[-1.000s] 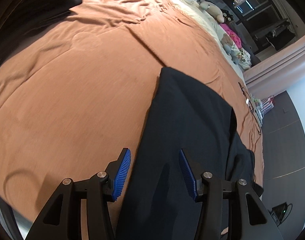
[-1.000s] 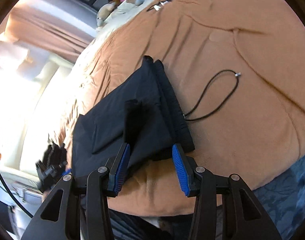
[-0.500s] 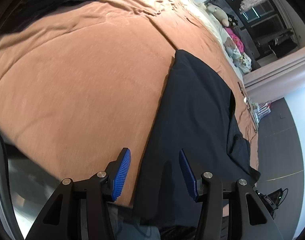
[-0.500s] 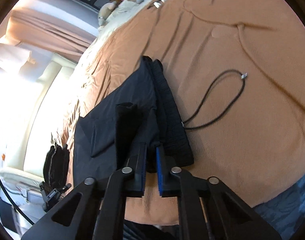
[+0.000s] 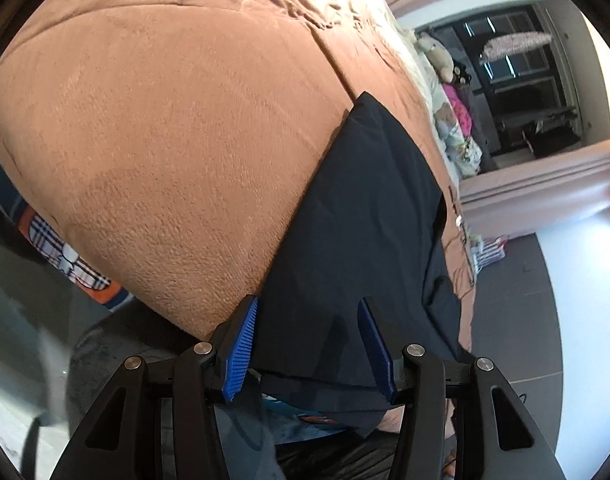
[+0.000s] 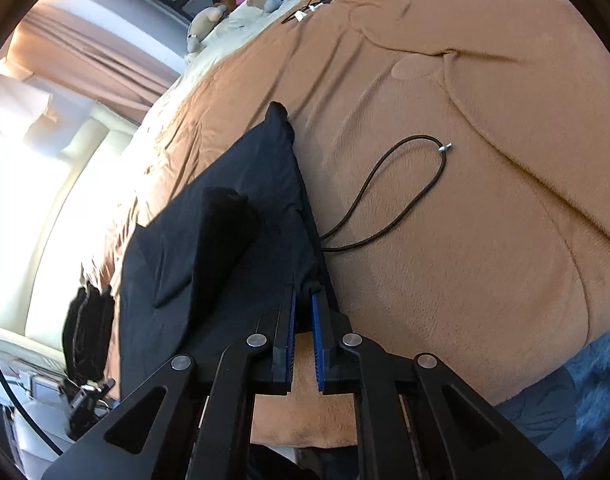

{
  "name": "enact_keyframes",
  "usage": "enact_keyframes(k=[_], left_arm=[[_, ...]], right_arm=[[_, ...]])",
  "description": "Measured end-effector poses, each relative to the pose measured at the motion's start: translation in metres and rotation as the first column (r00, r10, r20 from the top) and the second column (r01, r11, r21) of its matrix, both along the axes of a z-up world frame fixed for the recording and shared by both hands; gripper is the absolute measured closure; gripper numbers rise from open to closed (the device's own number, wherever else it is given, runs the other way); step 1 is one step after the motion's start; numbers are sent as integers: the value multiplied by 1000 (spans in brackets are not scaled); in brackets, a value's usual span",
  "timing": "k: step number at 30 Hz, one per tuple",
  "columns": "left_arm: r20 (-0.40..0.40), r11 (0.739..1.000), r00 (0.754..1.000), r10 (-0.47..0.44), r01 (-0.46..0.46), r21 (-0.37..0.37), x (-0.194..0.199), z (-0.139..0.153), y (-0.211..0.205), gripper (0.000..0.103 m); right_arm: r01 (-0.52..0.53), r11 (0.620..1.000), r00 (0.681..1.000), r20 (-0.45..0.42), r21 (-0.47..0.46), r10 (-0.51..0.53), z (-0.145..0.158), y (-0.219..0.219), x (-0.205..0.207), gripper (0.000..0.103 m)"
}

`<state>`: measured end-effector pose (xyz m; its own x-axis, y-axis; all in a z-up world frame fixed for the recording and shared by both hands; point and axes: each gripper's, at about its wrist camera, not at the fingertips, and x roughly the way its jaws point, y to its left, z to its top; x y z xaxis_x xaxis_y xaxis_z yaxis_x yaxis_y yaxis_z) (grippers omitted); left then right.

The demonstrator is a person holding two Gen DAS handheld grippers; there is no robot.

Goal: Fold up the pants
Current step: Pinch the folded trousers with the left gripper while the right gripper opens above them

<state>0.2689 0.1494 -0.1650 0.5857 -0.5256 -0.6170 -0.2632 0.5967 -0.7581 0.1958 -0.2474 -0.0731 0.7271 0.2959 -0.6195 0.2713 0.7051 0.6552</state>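
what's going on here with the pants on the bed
A person with a gripper in each hand is folding dark pants laid on a brown blanket on a bed. The right gripper is shut on the waistband end of the pants, near a loose black cord. The left gripper is open, its fingers on either side of the hem end that hangs over the bed's edge, not yet pinching it.
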Motion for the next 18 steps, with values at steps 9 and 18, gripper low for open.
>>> enact_keyframes(k=[9,18], left_arm=[[24,998,998,57,-57,-24,-8,7,9,98],[37,998,998,54,-53,-18,-11,10,21,98]], right_arm=[[3,999,999,35,-33,-1,18,1,-12,93],[-110,978,990,71,-180,125,54,28,6,83]])
